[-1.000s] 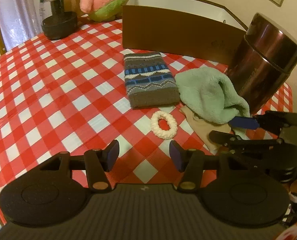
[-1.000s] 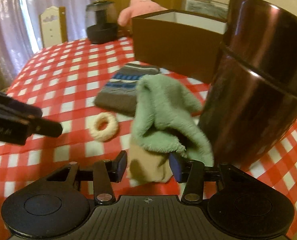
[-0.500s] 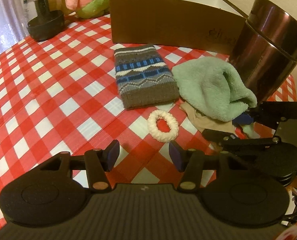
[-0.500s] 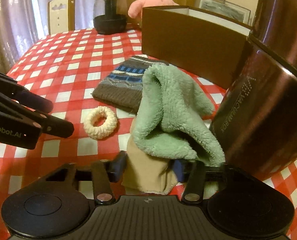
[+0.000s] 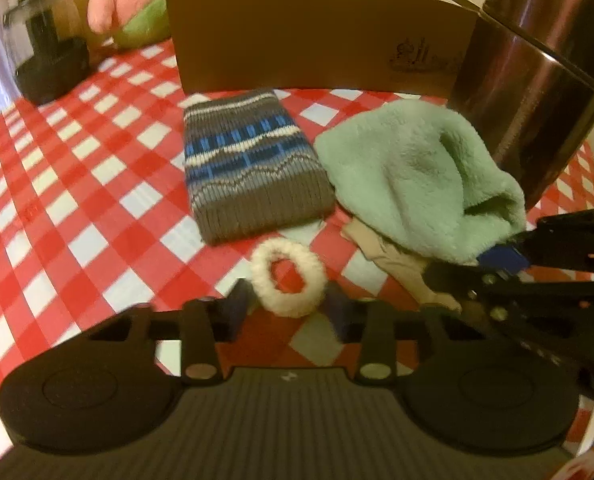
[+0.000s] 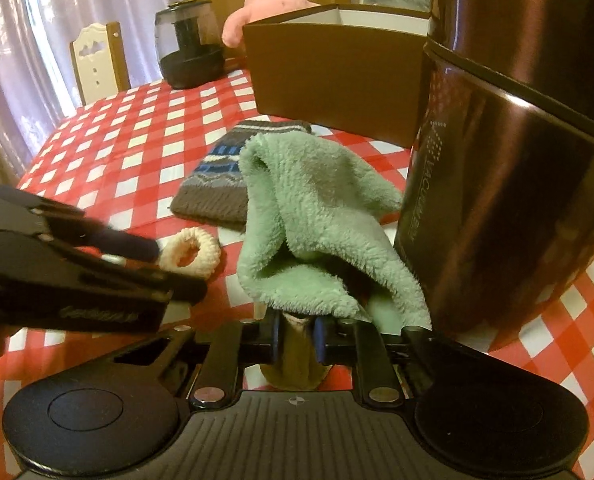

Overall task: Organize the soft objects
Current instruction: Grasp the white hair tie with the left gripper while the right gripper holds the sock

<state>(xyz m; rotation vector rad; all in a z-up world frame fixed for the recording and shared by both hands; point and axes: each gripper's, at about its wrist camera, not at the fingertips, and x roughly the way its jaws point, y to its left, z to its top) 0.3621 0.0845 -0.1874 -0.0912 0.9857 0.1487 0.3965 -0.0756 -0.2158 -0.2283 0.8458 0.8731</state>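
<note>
A cream scrunchie (image 5: 287,280) lies on the red checked tablecloth (image 5: 77,200). My left gripper (image 5: 289,308) straddles its near side with jaws closing; the ring looks unsqueezed. From the right wrist view, the left gripper (image 6: 173,268) reaches the scrunchie (image 6: 189,252) from the left. A fluffy green towel (image 6: 317,216) is draped over a beige cloth (image 6: 295,360). My right gripper (image 6: 297,336) pinches that cloth, its jaws still closing. The left wrist view shows the right gripper (image 5: 473,268) at the towel (image 5: 413,184). A grey patterned knit piece (image 5: 249,168) lies behind.
An open brown box (image 5: 317,40) stands behind the knit piece. A tall dark metal canister (image 6: 517,160) stands close on the right of the towel. At the table's far end are a pink plush (image 6: 265,4) and a black domed appliance (image 6: 189,52). A chair (image 6: 97,64) stands beyond.
My left gripper came forward and down until its fingers straddled the scrunchie, and its jaws narrowed. The right jaws closed onto the beige cloth under the towel.
</note>
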